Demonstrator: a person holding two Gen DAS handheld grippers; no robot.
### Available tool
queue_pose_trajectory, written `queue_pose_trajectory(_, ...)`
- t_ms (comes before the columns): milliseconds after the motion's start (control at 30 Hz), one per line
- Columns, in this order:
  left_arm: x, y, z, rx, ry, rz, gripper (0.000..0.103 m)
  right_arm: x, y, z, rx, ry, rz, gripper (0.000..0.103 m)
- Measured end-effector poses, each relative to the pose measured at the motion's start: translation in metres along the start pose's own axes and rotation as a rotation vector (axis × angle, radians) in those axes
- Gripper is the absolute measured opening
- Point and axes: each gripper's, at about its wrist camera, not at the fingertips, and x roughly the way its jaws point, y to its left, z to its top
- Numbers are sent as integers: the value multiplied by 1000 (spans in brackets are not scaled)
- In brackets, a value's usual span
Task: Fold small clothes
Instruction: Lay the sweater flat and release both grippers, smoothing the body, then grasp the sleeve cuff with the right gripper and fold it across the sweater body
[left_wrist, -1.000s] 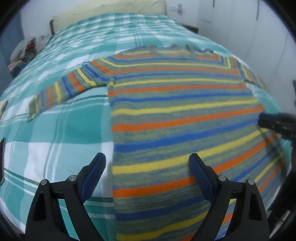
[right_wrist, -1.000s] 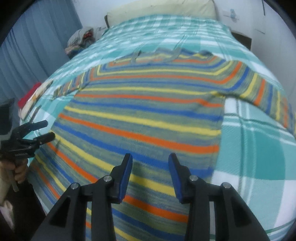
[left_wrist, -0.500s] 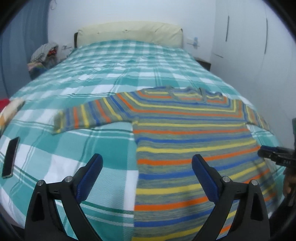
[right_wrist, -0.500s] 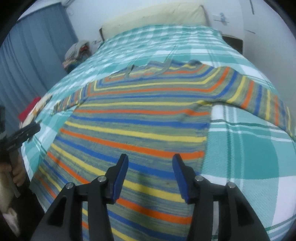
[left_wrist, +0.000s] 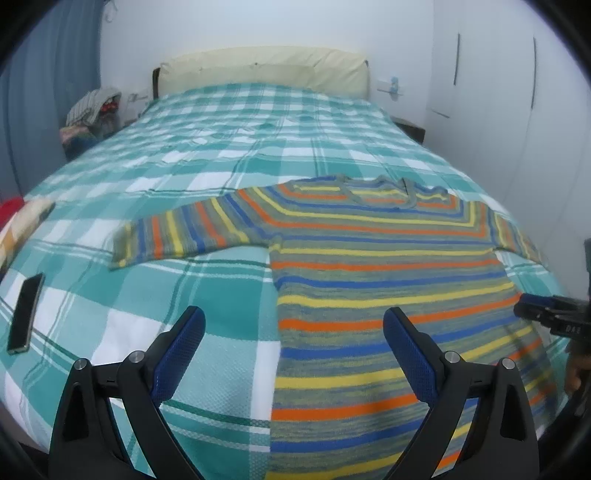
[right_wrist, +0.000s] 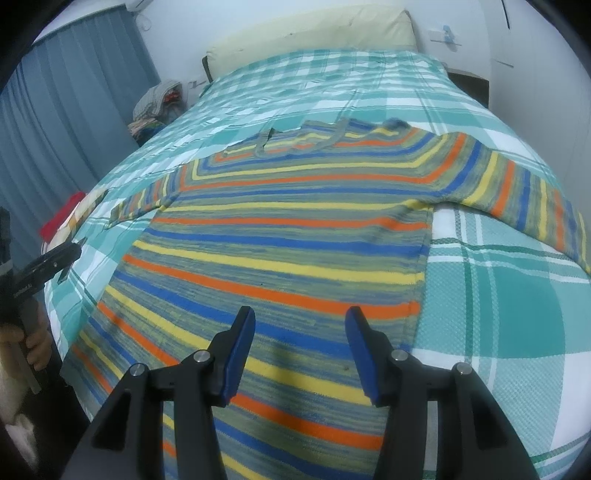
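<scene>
A striped sweater (left_wrist: 388, 266) in grey, orange, yellow and blue lies flat on the bed, both sleeves spread out, neck toward the headboard; it also shows in the right wrist view (right_wrist: 295, 236). My left gripper (left_wrist: 293, 325) is open and empty, raised above the sweater's left hem edge. My right gripper (right_wrist: 300, 325) is open and empty, above the sweater's lower right part. The right gripper's tip shows at the right edge of the left wrist view (left_wrist: 546, 314). The left gripper shows at the left edge of the right wrist view (right_wrist: 48, 262).
The bed has a teal and white checked cover (left_wrist: 184, 295) (right_wrist: 509, 295). A phone (left_wrist: 26, 314) lies near the bed's left edge. A pile of clothes (left_wrist: 92, 114) sits beside the headboard. Blue curtains (right_wrist: 74, 122) hang on the left; white wardrobe doors (left_wrist: 517, 92) stand on the right.
Both grippers have pulled back and up from the sweater, so more of the bed shows. The right gripper's fingers have opened wider. The sweater has not moved.
</scene>
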Motion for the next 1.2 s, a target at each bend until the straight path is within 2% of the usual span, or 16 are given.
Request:
queue_pose_trajectory(333,-4,0,1,1,-11,-4,98,-14,-7,5,25,-62,11,51)
queue_pose_trajectory(467,-4,0,2,-5,-7,-2,99,-36,-25,23,73,-109,22,51)
queue_pose_trajectory(533,-3,0,2,-10,-1,-7,99,-58,-50,49,95,-162,-10,51)
queue_pose_trajectory(600,-1,0,2,-17,10,-17,99,-74,-75,71,112,-203,-47,59)
queue_pose_trajectory(667,1,0,1,-17,16,-18,99,-86,-112,98,135,-246,-125,70)
queue_pose_trajectory(700,2,-1,1,-12,17,-14,99,-89,-137,110,153,-266,-182,70)
queue_pose_trajectory(800,2,-2,0,-1,10,-1,99,-90,-196,108,257,-324,-297,70)
queue_pose_trajectory(867,2,-4,-1,17,2,19,99,-85,-245,78,441,-346,-271,70)
queue_pose_trajectory(933,5,-4,-2,24,12,18,99,-80,-277,64,585,-304,-212,69)
queue_pose_trajectory(1000,10,-4,-2,18,34,5,99,-82,-299,63,637,-303,-144,68)
queue_pose_trajectory(1067,17,-4,-2,1,54,-3,99,-81,-313,60,645,-285,-175,68)
queue_pose_trajectory(1200,23,-10,-2,10,66,2,99,-63,-341,42,786,-212,-126,63)
